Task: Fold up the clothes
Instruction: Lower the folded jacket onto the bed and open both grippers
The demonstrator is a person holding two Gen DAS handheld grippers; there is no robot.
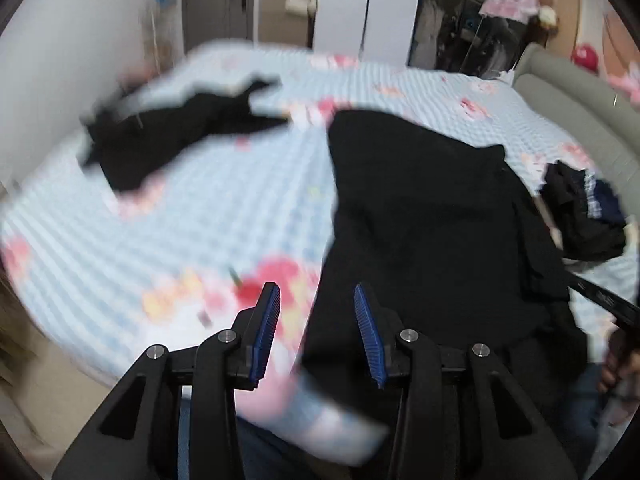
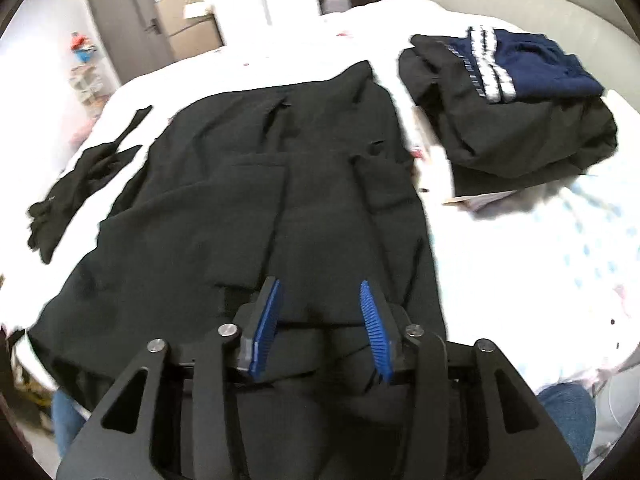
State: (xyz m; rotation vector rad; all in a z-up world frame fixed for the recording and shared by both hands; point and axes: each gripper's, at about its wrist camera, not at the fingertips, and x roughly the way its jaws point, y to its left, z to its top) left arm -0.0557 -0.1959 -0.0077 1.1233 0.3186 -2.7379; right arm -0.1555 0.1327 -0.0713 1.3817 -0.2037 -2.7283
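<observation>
A large black garment (image 2: 256,208) lies spread flat on the bed, its near hem at the bed's front edge. My right gripper (image 2: 320,300) hovers open over that near hem, blue pads apart with nothing between them. In the left wrist view the same black garment (image 1: 420,220) fills the right half. My left gripper (image 1: 316,304) stands open at its left edge, above the light blue patterned bedspread (image 1: 200,220), holding nothing. A second, crumpled black garment (image 1: 172,136) lies further left on the bed; in the right wrist view this crumpled garment (image 2: 80,184) sits at the left.
A pile of folded dark clothes (image 2: 512,112), topped by a navy piece with white stripes, sits at the right of the bed. A grey headboard (image 1: 576,108) borders the far right. A door (image 2: 132,28) and wardrobe stand behind. A hand (image 1: 620,364) shows at the right.
</observation>
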